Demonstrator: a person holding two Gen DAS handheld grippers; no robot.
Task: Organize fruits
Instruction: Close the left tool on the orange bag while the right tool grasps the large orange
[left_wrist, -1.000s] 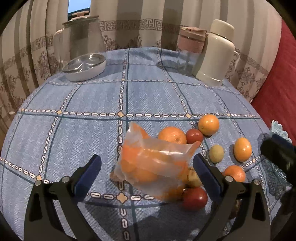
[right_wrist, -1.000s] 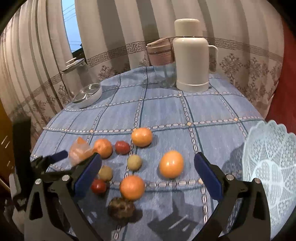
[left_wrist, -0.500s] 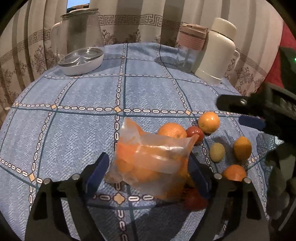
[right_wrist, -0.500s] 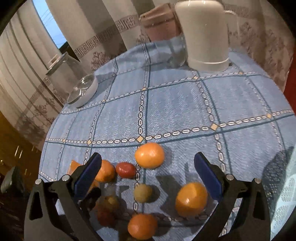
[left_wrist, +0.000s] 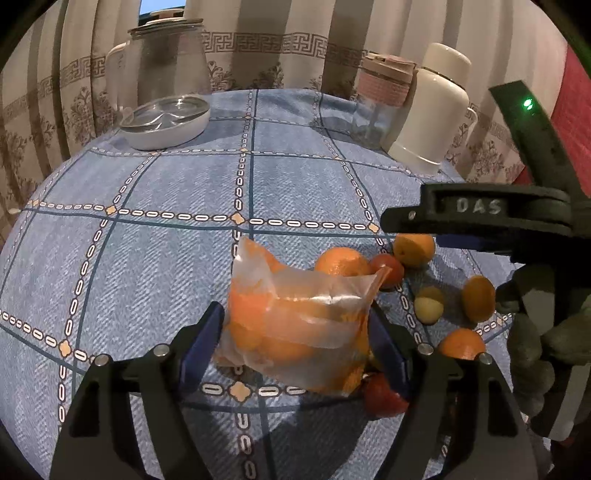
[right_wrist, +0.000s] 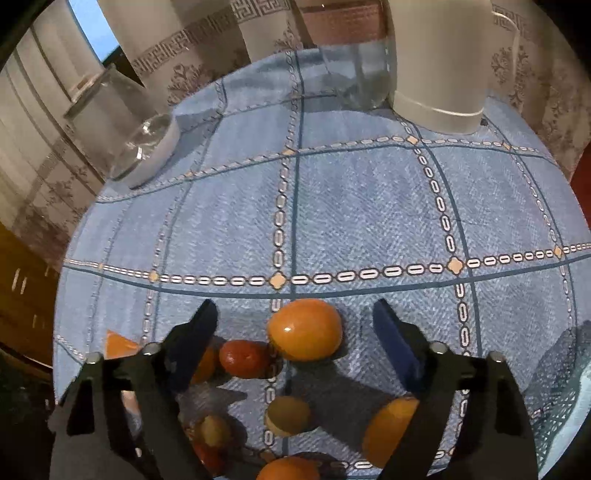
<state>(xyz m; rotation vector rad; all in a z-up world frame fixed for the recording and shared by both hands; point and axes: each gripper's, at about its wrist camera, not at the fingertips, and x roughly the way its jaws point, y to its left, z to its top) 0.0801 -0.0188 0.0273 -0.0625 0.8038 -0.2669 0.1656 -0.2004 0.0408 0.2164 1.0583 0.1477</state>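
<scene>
Several oranges show through the crinkled clear bag (left_wrist: 299, 325) between left claw (left_wrist: 295, 347) pads

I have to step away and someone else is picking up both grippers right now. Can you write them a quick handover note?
Left gripper: closed around the plastic bag of oranges, bag on the tablecloth, not lifted.
Right gripper: open, empty, low over the far loose orange, which sits between its fingers.
Loose fruit: red fruit, greenish fruit, more oranges nearby.
Done: nothing visibly sorted.
Left: close on the orange, move the fruit, probably to the white lattice bowl at right.
</scene>
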